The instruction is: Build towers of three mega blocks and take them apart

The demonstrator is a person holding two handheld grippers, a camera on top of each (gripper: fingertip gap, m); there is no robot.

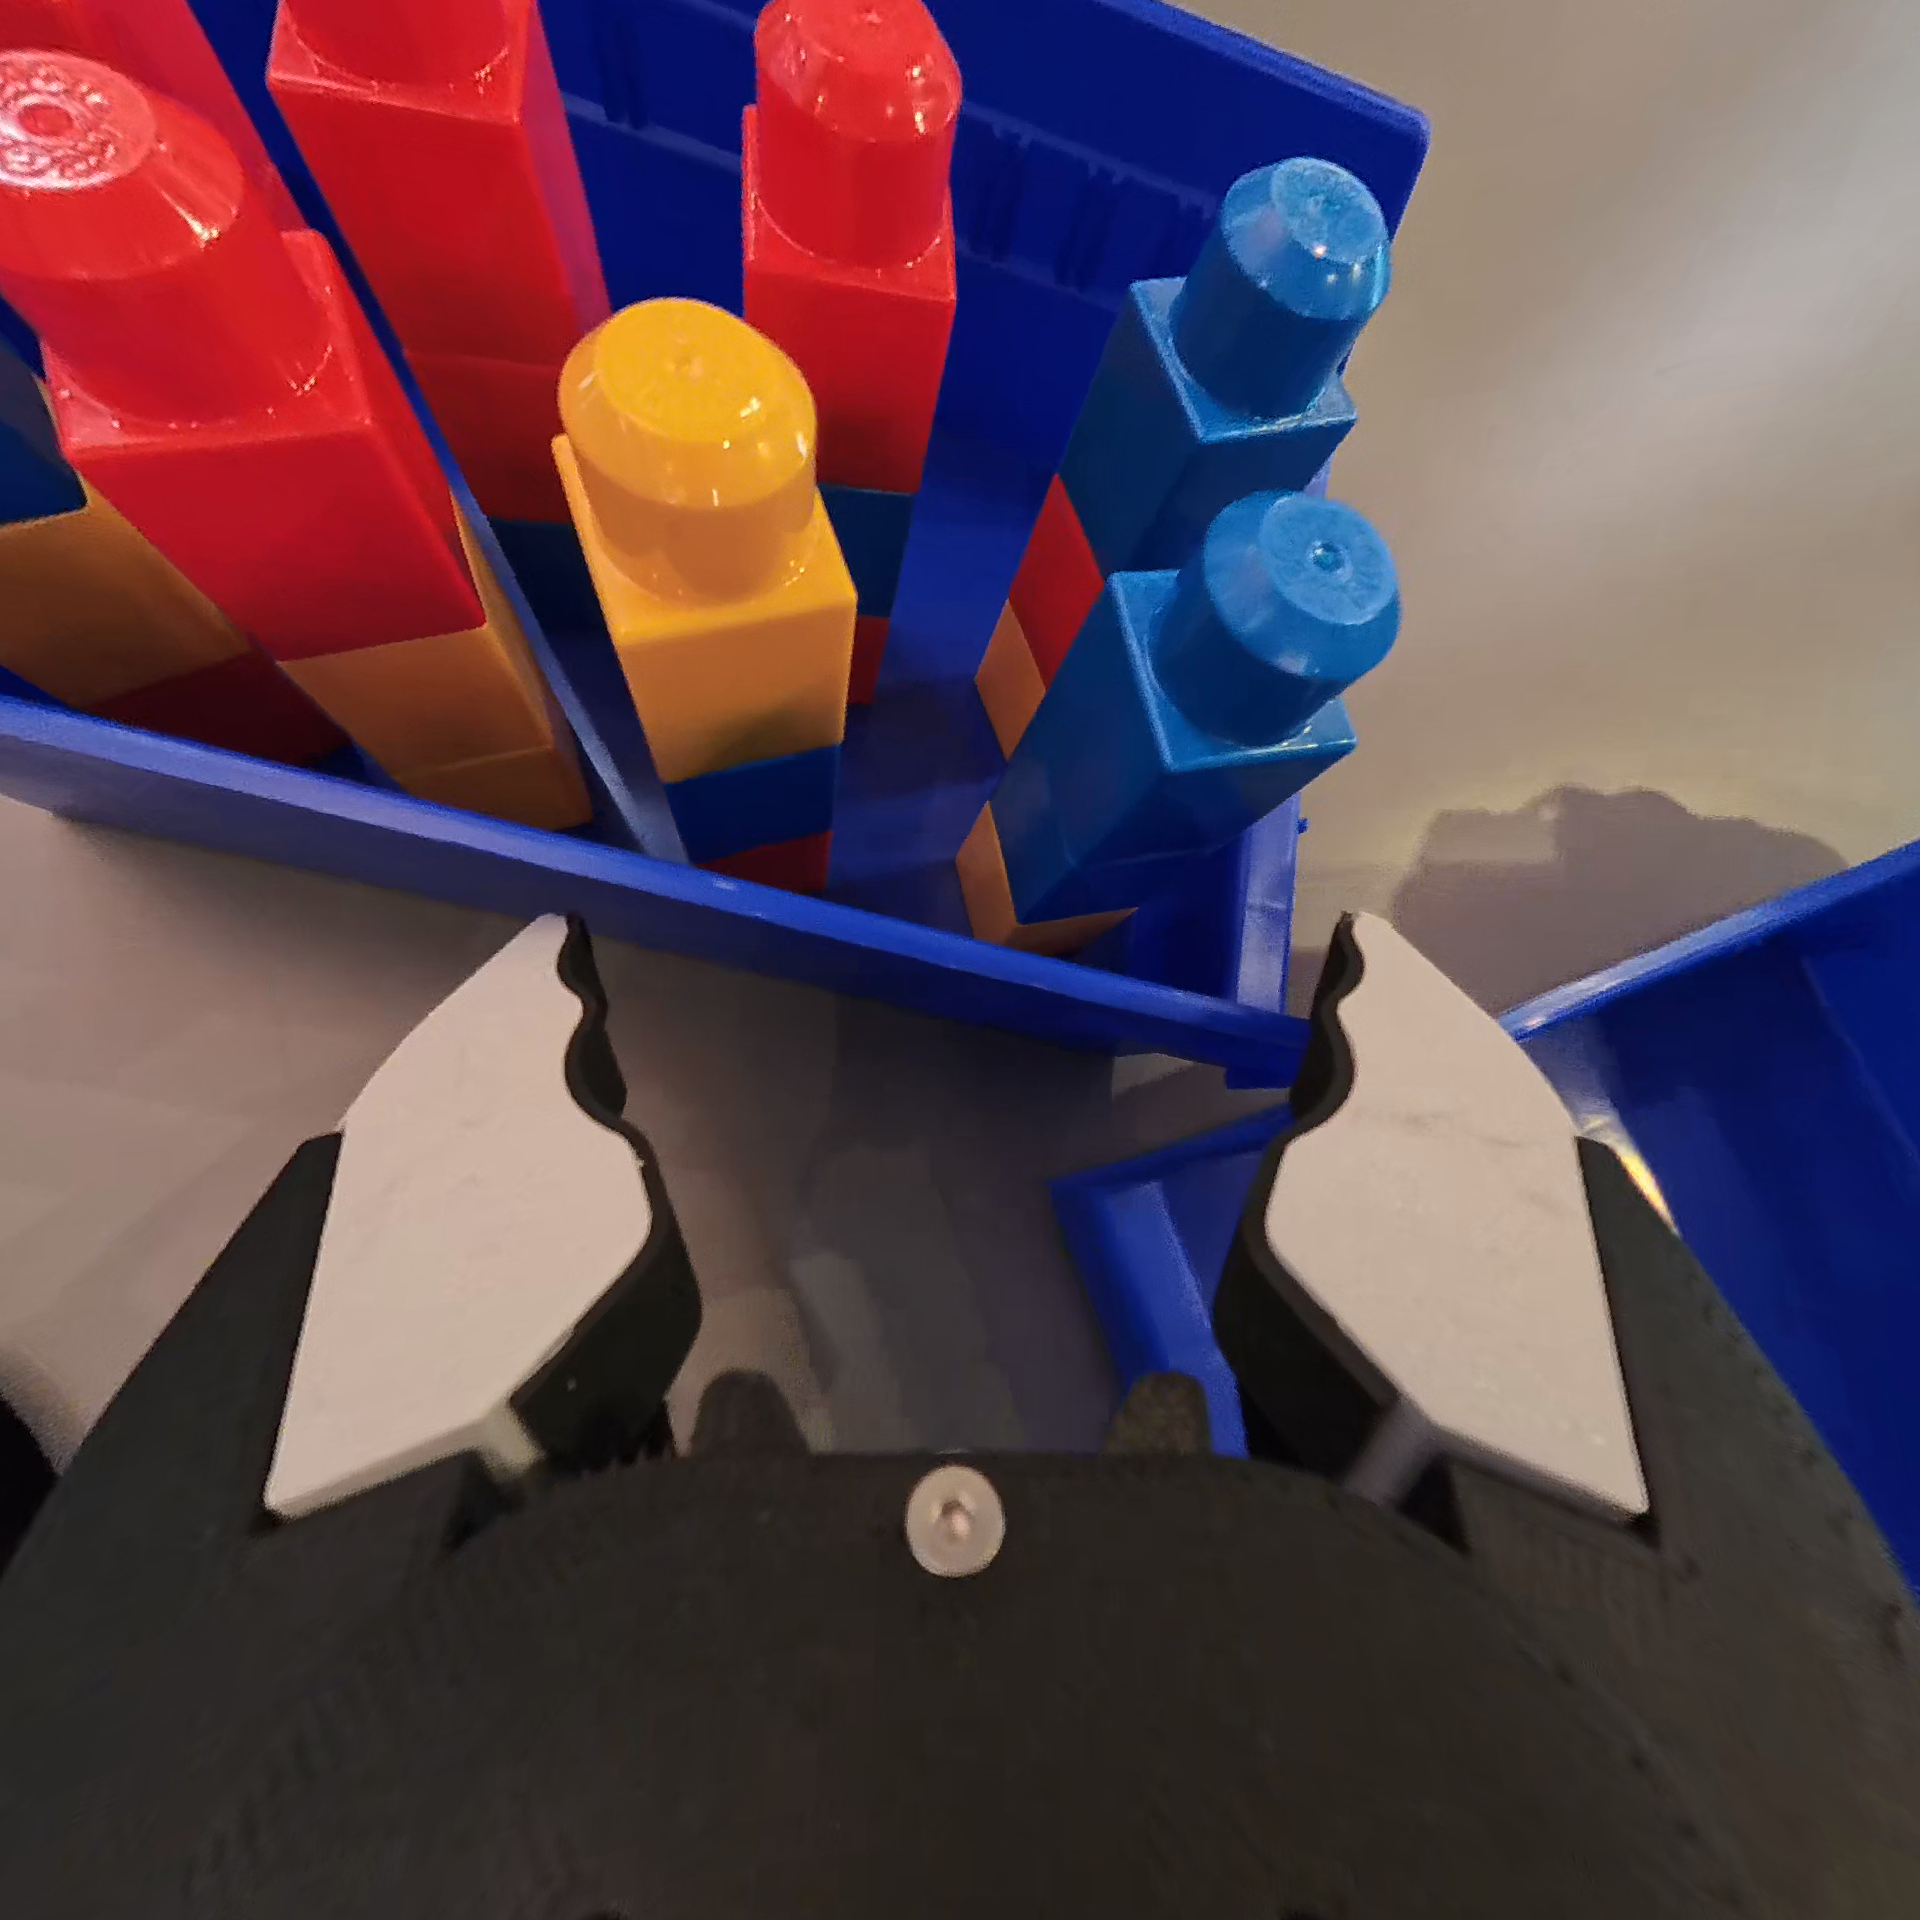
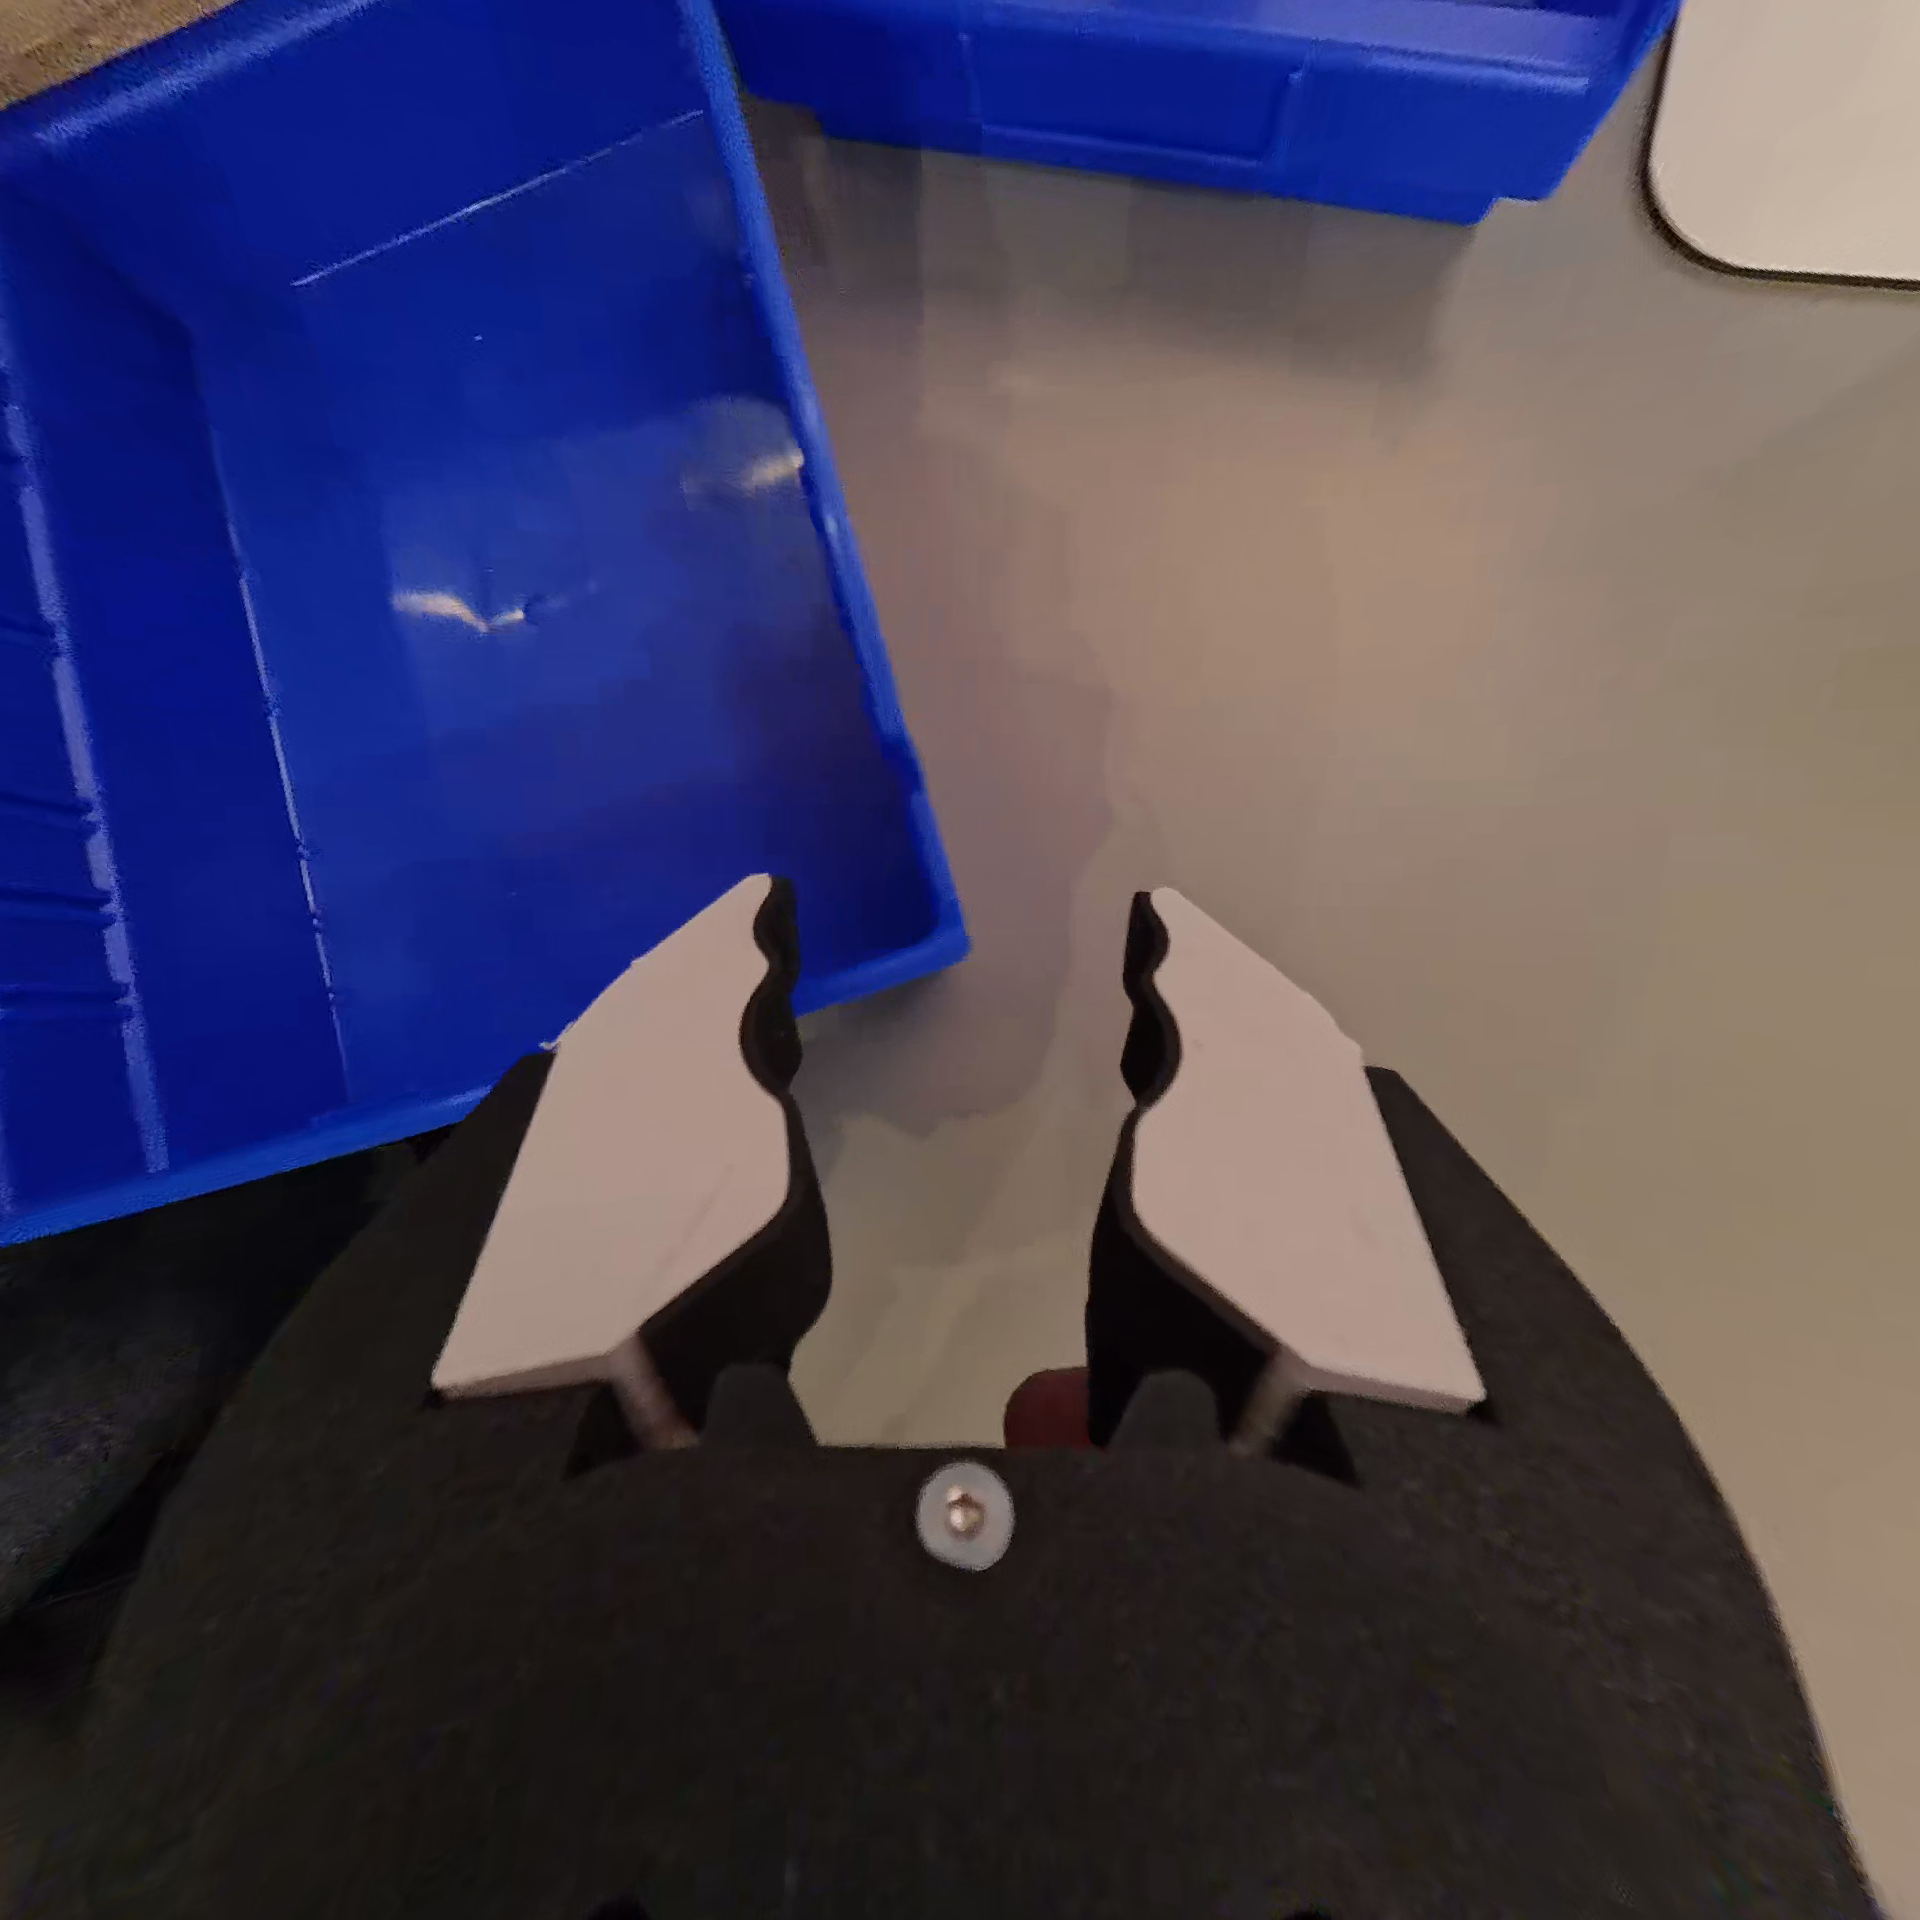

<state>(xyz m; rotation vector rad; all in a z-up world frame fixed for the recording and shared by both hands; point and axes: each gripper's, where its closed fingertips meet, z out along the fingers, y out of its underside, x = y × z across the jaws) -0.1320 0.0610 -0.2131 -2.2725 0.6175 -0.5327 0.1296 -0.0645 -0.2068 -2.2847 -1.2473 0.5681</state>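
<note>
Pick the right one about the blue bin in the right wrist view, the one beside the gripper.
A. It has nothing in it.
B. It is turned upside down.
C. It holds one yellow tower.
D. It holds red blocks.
A: the blue bin sits open side up and only its bare floor shows, while the right gripper hangs open and holds nothing.

Ahead of the left tongs (image 1: 956,997), a divided bin (image 1: 644,883) sits on the surface (image 1: 208,987) and holds upright towers of mega blocks (image 1: 717,582) in its compartments. Two more towers (image 1: 1226,644) stand in the compartment farthest right. To the right of these tongs, a second bin (image 1: 1766,1091) lies just beside the first. Ahead and left of the right tongs (image 2: 961,904) lies a bin (image 2: 468,623), its near corner beside the left finger; another bin (image 2: 1195,114) lies farther ahead.
</note>
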